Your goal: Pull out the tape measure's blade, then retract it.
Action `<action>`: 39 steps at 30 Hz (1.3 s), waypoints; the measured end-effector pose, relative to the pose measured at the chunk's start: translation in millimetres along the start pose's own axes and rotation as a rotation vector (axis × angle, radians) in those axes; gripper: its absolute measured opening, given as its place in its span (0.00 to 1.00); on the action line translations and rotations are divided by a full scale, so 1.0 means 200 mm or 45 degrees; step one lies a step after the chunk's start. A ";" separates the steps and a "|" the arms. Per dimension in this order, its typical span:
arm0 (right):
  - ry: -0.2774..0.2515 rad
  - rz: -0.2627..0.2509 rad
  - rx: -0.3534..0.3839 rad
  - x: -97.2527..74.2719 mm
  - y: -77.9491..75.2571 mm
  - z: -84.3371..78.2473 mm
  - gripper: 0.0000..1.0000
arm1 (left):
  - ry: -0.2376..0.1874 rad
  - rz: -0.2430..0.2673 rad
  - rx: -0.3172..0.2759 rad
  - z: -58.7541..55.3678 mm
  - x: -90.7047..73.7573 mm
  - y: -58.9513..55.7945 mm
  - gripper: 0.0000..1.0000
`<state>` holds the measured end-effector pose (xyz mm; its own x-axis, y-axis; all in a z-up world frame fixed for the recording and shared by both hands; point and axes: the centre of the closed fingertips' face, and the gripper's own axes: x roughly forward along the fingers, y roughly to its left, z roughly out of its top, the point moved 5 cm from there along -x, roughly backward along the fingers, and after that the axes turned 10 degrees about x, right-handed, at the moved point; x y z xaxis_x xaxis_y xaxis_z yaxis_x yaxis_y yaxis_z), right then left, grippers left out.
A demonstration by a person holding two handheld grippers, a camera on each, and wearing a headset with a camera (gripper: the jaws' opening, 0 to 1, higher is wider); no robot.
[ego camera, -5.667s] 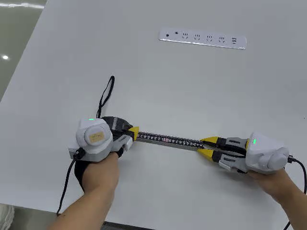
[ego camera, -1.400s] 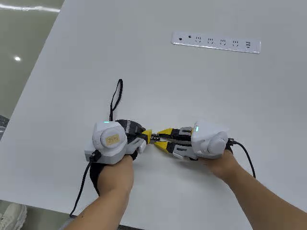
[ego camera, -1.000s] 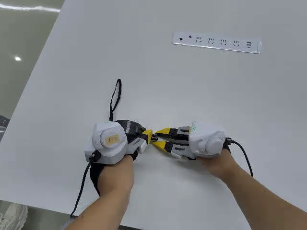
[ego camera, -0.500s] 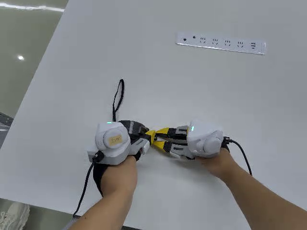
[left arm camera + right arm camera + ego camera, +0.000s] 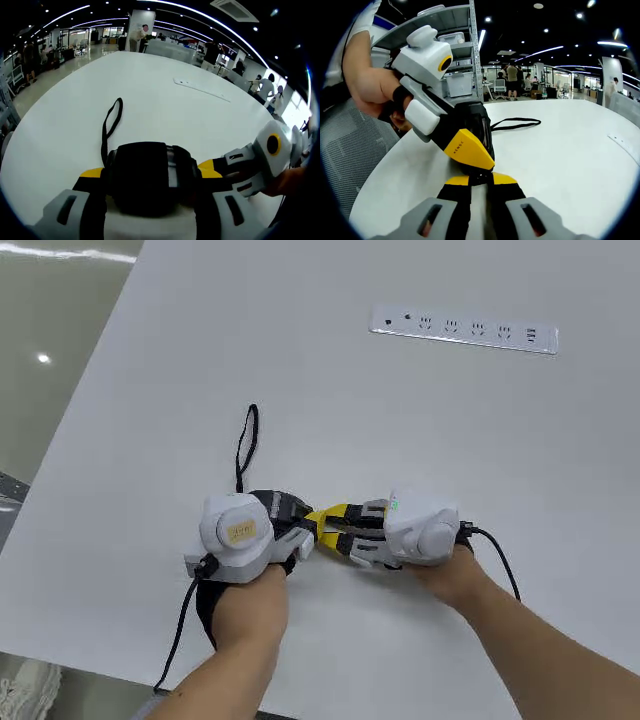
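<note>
In the lower middle of the head view, my left gripper (image 5: 303, 529) has its jaws clamped around the black tape measure (image 5: 281, 508), which rests on the white surface (image 5: 400, 430). My right gripper (image 5: 336, 531) comes in from the right, jaws pressed together at the case's mouth. I cannot tell whether the blade tip lies between them. Behind the case, its black strap (image 5: 245, 445) trails toward the upper left. A power strip (image 5: 465, 330) lies far off at the upper right.
</note>
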<state>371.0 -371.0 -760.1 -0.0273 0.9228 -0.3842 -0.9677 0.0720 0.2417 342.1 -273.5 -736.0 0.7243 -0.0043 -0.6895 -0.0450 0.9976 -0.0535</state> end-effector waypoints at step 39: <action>0.000 -0.019 0.061 -0.01 -0.01 0.00 0.23 | 0.019 -0.078 0.086 0.00 0.01 0.01 0.72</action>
<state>372.4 -371.9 -759.5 -0.0129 0.9214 -0.3883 -0.9549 0.1039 0.2782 342.8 -271.9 -736.9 0.7137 -0.0657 -0.6974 0.0456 0.9978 -0.0473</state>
